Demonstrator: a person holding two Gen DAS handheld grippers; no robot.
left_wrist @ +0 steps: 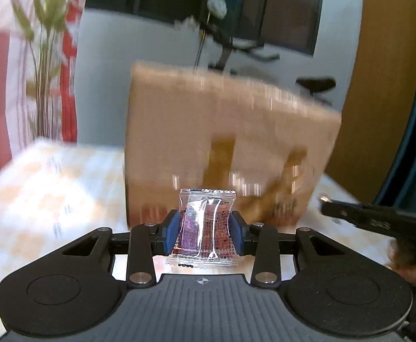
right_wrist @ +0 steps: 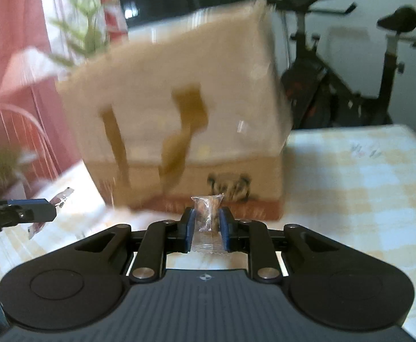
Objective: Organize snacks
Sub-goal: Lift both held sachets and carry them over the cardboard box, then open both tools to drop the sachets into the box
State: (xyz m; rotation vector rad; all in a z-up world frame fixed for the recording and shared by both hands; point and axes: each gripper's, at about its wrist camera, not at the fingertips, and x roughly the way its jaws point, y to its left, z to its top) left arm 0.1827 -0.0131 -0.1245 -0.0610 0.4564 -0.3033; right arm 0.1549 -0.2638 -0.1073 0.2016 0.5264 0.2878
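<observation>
Left wrist: left gripper (left_wrist: 204,229) clamps red snack packet (left_wrist: 205,228) | right gripper (right_wrist: 206,226) clamps brown snack packet (right_wrist: 208,216).

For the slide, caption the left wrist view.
Left tool grips a clear-wrapped reddish snack packet before a cardboard box.

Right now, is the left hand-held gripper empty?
No, the left hand-held gripper is shut on a clear-wrapped reddish snack packet, pinched between its blue pads in front of the cardboard box.
</observation>
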